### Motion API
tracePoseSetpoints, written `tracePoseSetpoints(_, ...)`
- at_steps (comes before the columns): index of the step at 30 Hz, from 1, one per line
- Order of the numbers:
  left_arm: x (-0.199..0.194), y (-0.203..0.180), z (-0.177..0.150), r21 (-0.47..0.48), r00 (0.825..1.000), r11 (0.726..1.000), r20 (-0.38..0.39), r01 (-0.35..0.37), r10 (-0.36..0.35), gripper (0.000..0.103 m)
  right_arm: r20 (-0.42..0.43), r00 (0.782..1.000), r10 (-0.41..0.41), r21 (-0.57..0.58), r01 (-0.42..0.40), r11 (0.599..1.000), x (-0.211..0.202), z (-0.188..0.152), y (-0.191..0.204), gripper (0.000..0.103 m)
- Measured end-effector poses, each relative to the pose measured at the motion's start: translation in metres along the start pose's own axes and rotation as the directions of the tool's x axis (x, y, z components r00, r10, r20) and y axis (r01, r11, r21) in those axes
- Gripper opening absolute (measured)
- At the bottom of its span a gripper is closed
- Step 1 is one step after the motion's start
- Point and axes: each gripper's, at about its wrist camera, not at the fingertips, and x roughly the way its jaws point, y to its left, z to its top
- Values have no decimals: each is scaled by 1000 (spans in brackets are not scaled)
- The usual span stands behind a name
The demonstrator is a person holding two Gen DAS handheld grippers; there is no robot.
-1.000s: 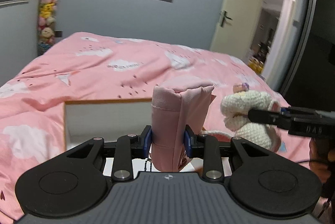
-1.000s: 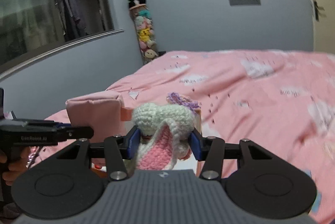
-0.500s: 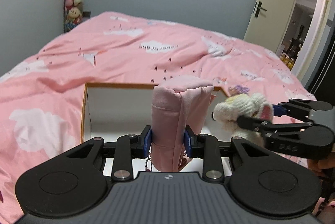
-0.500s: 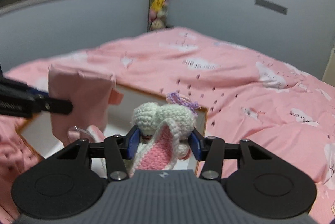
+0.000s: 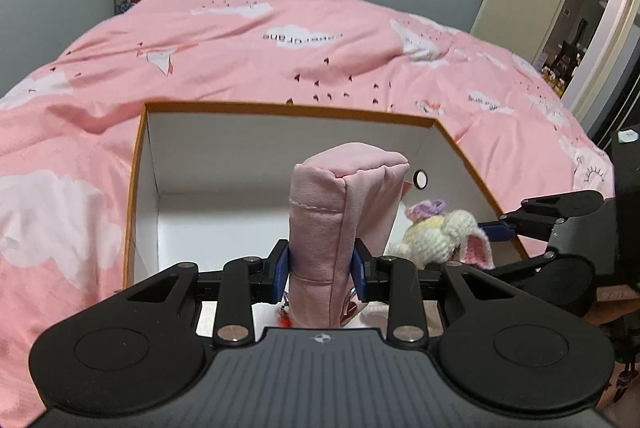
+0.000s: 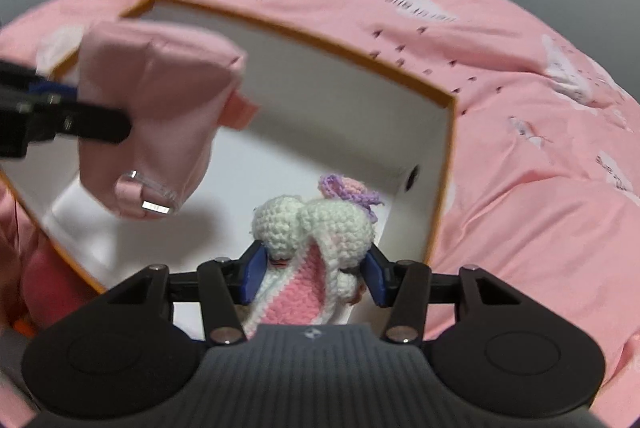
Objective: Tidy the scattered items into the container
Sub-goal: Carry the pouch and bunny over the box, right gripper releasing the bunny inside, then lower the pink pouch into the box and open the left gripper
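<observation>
The pink fabric pouch (image 5: 344,220) stands upright between the blue pads of the left tongs (image 5: 322,268), which are clamped on its lower part, and it hangs over the open white box with the orange rim (image 5: 280,107). It looks soft and light: the cloth creases and bulges above the pinch, so it will likely sag or fold if held only by an edge. A grip across the padded body, as here, seems the safer hold. In the right wrist view a clear ring and a small metal clasp (image 6: 154,205) dangle from its lower end, and these could snag on the box wall on the way down.

The crocheted white bunny (image 6: 316,228), with a pink ear lining and a purple flower on top, is clamped in the right tongs (image 6: 314,270) across its middle. Yarn like that is squashy, grippy and light, unlikely to slip or break; the loose ear is the part that might catch. It too sits above the box interior, near the right wall with the round hole (image 5: 420,180).

Both things are well inside the rim, so letting go should drop them onto the white floor. The box rests on a bed with a pink cloud-print duvet (image 5: 240,40)
</observation>
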Motion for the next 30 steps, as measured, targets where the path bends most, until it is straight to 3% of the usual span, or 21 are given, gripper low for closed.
tracePoseSetpoints(5, 5, 2, -4, -6, 1000, 1000, -28, -7, 7, 36, -10, 1000, -14, -12, 14, 1000, 2, 5, 1, 58)
tracePoseSetpoints(9, 6, 4, -5, -10, 999, 1000, -37, -13, 12, 36, 4, 1000, -13, -8, 13, 1000, -5, 7, -3, 67)
tracePoseSetpoints(12, 8, 5, -4, -14, 999, 1000, -45, -20, 19, 37, 34, 999, 10, 3, -10, 1000, -13, 8, -3, 64)
tracePoseSetpoints(15, 8, 6, -5, -17, 998, 999, -51, -34, 33, 37, 64, 997, 35, -8, -35, 999, -19, 6, 2, 53)
tracePoseSetpoints(19, 6, 9, -4, -22, 998, 999, -49, -46, 45, 37, 41, 999, 31, -41, -29, 999, -9, 3, 8, 44)
tracePoseSetpoints(24, 6, 11, 0, -20, 997, 998, -50, -60, 59, 37, 16, 1000, 22, 5, -22, 1000, -5, -1, -1, 44)
tracePoseSetpoints(27, 9, 11, 4, -20, 997, 999, -60, -39, 37, 37, 81, 997, 18, 19, -20, 1000, -20, -7, 1, 44)
tracePoseSetpoints(30, 18, 7, 11, -17, 996, 1000, -85, -5, 4, 37, 151, 988, 16, 110, -33, 993, -40, -16, -3, 45)
